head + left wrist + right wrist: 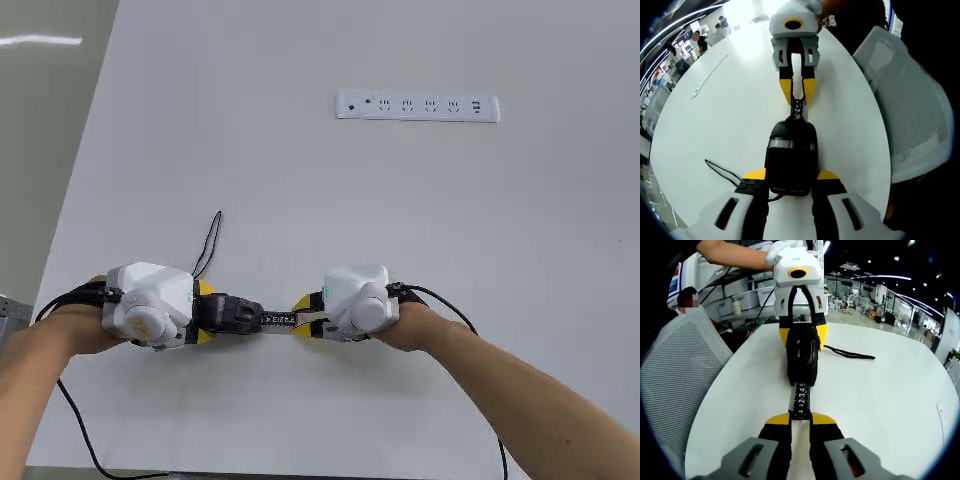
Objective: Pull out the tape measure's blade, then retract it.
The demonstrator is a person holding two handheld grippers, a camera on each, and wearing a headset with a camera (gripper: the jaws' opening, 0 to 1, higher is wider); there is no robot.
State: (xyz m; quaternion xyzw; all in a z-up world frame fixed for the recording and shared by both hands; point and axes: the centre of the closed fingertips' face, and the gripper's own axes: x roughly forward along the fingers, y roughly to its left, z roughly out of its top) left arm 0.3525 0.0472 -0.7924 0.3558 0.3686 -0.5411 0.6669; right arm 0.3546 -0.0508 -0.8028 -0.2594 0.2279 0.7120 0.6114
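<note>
Squarely between the two tools sits the tape measure [232, 314], a chunky black body with rounded corners and a matt, rubbery-looking shell. A paler glossy band crosses its top in the left gripper view. A thin black cord [208, 245] trails away from it across the desk [350, 200]. Its blade [799, 399] is out by a short stretch only: a narrow dark strip printed with pale figures, of which 2, 3, 4 and 5 can be read in the right gripper view.

The left hand-held gripper [205, 312] is pressed together on the tape measure. Its yellow fingertips [756, 174] lie against the two flat sides, so the body juts forward out of the jaws. The right hand-held gripper [303, 317] faces it head-on and pinches the free end of the blade between yellow-tipped jaws. The blade runs straight from one to the other.

Taking the white power strip [417, 106] as the mark, the tape measure lies well apart from it, on the person's side and off to its left. Whether it rests on the desk or hangs just above cannot be told.

Both hand-held grippers have housings of smooth white moulded plastic with rounded edges. The desk is plain, flat and white. A grey mesh chair back [910, 110] stands beside the desk.
</note>
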